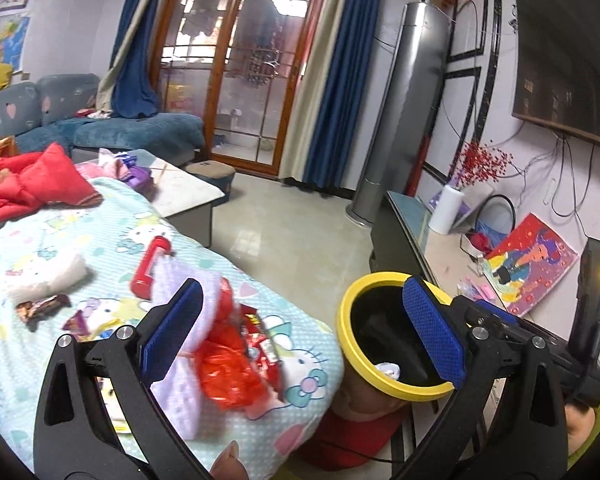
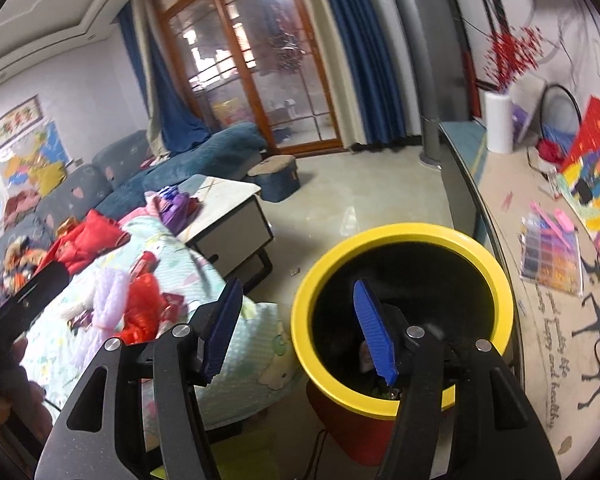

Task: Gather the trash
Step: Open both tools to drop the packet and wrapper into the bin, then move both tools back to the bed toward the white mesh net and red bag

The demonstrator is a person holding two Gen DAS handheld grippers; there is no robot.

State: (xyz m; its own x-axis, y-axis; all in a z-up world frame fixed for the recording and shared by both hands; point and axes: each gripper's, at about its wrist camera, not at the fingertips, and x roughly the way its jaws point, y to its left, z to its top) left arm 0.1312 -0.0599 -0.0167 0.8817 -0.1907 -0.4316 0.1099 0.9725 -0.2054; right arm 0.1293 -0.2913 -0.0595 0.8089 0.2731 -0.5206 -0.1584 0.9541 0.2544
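both pairs of tongs are hanging released, with nothing between their blue ribbed pads. the left tongs [image 1: 300, 332] are hovering over the near corner of the counter [image 1: 28, 240] draped in a mint cartoon-cat cloth, with one pad over the trash pile and the other over the round yellow-rimmed bin with a red base [image 1: 350, 344] – the bin is standing on the floor just beside that corner. the pile is lying on the cloth: a crumpled red plastic bag [image 1: 228, 376] with shiny red snack wrappers [image 1: 262, 344], touching a pale lilac bubble-wrap sheet [image 1: 182, 392]. farther back are lying a dark candy wrapper [image 1: 42, 307] and a red tube [image 1: 150, 266]. the right tongs [image 2: 300, 330] are spanning the bin's near rim [image 2: 400, 232]. small pale scraps are sitting inside the bin.
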